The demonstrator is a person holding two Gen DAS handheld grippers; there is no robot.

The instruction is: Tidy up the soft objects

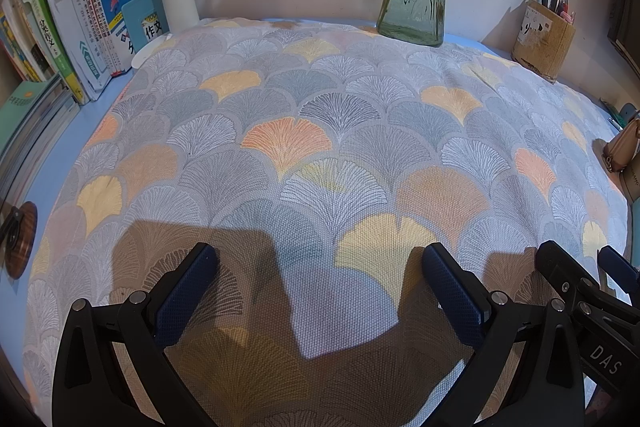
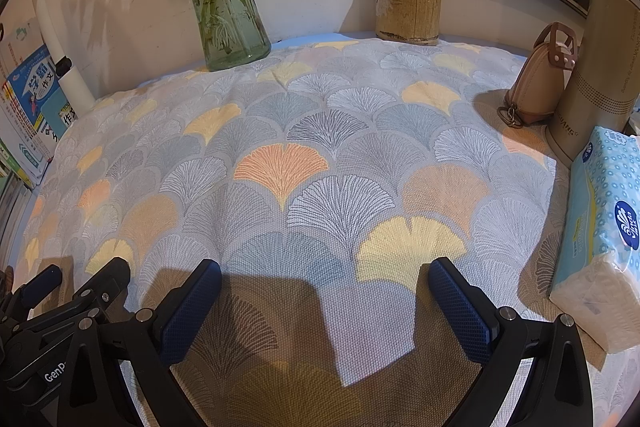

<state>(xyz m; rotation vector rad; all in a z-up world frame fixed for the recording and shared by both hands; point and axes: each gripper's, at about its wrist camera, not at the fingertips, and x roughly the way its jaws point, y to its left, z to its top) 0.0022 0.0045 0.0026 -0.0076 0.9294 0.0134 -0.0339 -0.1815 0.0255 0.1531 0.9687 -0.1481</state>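
Ginkgo-print cloth [image 1: 320,131] lies spread flat across the desk, filling the area ahead of and under both tools. Left gripper [image 1: 320,267] wide open, holding nothing, fingers just above the cloth's near edge. Right gripper [image 2: 324,279] same: wide open, empty, side by side with the left. Glass vase [image 2: 224,7] and pen holder [image 2: 408,3] at the cloth's far edge; tissue pack [image 2: 600,227] on its right side.

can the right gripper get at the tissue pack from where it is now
Probably yes. The right gripper is open above the patterned cloth, and the tissue pack lies just off its right finger with nothing between them. The thermos and pouch stand behind the pack, not in the way.
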